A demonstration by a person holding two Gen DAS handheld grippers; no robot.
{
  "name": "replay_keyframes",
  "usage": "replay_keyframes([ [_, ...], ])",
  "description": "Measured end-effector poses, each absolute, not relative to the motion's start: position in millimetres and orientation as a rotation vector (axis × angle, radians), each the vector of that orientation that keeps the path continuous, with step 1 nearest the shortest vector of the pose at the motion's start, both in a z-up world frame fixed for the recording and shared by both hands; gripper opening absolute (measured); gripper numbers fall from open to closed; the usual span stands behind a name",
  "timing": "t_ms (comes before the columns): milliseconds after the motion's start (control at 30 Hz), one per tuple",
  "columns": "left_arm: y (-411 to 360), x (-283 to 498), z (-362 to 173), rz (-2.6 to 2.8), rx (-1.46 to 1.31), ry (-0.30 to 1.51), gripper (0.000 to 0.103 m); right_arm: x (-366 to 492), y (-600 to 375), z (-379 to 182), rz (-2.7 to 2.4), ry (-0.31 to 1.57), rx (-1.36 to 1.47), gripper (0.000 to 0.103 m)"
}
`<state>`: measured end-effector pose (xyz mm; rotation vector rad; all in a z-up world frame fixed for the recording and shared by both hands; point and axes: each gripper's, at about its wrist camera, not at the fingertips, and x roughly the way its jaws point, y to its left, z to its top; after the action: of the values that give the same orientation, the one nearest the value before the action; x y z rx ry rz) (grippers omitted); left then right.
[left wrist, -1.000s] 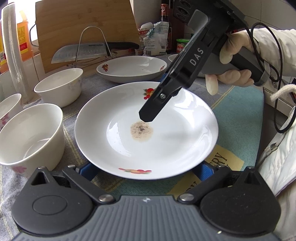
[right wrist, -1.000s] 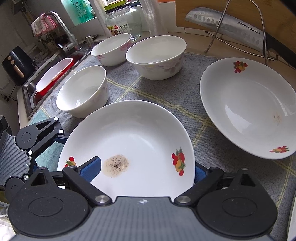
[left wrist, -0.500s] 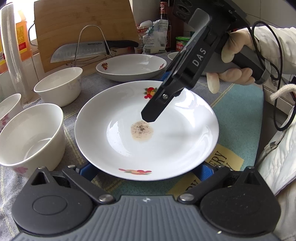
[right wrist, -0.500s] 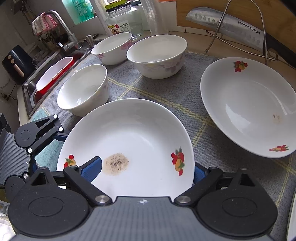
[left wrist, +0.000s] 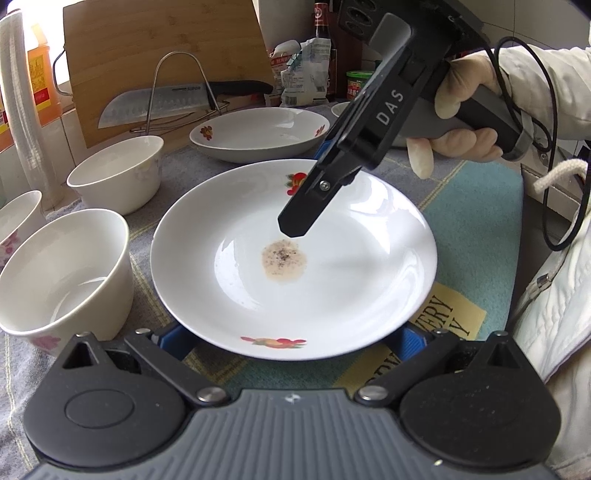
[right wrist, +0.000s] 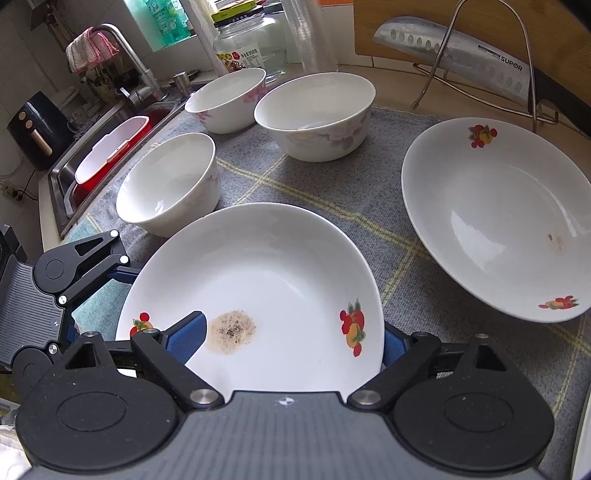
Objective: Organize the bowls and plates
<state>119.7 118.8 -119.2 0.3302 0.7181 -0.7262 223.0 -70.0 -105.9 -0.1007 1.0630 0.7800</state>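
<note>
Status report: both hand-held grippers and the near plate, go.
Left hand-held gripper open, straddling stained plate near rim. Right hand-held gripper open, one finger over the plate. Second plate and three bowls beyond, nothing blocking.

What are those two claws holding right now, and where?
Nothing, it seems: left gripper and right gripper both stand open at the stained plate's rim.

Bright daylight enters from the far left window [right wrist: 162, 22], overexposed there. Soft glare sheens the plate [left wrist: 236, 258]. Fisheye bends edges; focus stays sharp.
</note>
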Motion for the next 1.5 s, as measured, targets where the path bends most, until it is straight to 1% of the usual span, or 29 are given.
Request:
replay_keyframes([
  [600, 94.2, 116.4, -99.3, -0.725, 0.344, 0.730, 0.102, 210.4, -94.7, -87.6, 0.794, 1.019, -0.093, 0.096],
  [967, 46.8, 126.0, -89.4, -0.775, 0.367, 0.699, 0.102, 203.9, -151.0, -71.9, 0.730, 0.969, -0.058, 0.096],
  [1500, -24.9, 149.1, -88.9, -0.848, 0.383, 0.689, 0.102, 202.7, -237.3, -61.6, 0.629, 0.935, -0.033, 0.096],
])
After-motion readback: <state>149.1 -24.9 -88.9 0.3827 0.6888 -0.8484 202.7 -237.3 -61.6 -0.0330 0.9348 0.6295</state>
